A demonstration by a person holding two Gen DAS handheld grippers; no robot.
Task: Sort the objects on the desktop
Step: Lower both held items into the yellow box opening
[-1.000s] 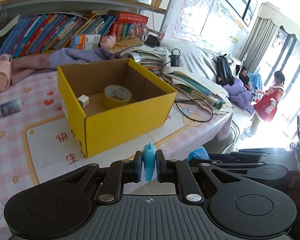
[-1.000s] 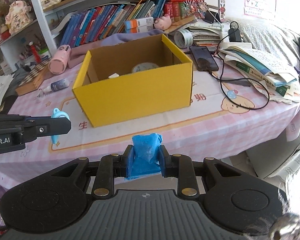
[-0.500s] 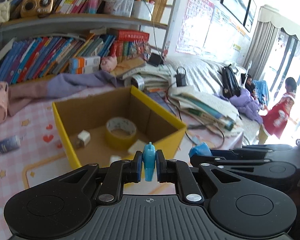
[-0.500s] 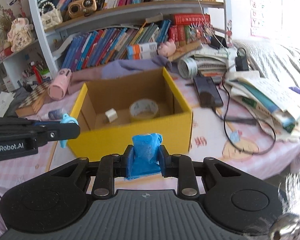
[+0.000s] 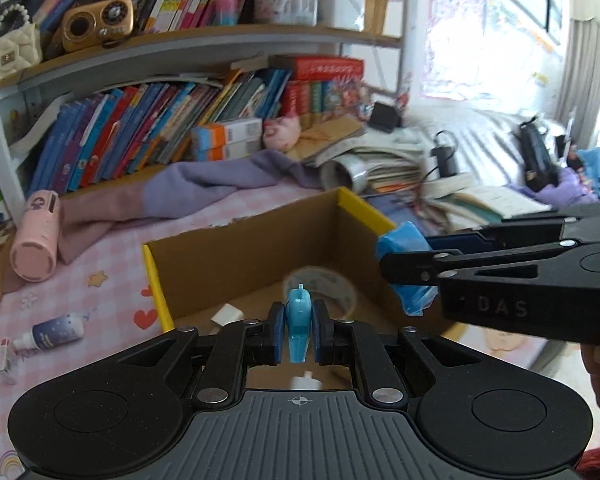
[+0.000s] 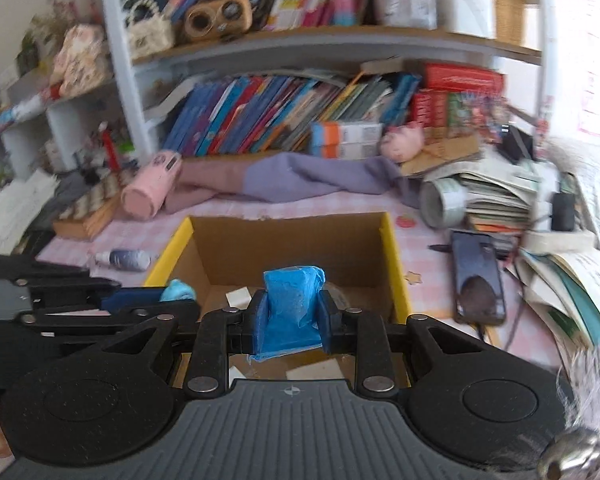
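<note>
A yellow cardboard box stands open on the pink desk, with a tape roll and small white pieces inside. My left gripper is shut on a small light-blue plastic toy and hangs over the box's near side. My right gripper is shut on a blue wrapped block over the box; it shows in the left wrist view at the box's right wall. The two grippers are side by side.
A small bottle lies left of the box. A pink cylinder, purple cloth, a phone, stacked books and papers and a silver roll surround it. Bookshelves rise behind.
Both grippers have risen and moved forward from the desk's front edge to above the box, still holding their objects. The box interior now lies just below them.
</note>
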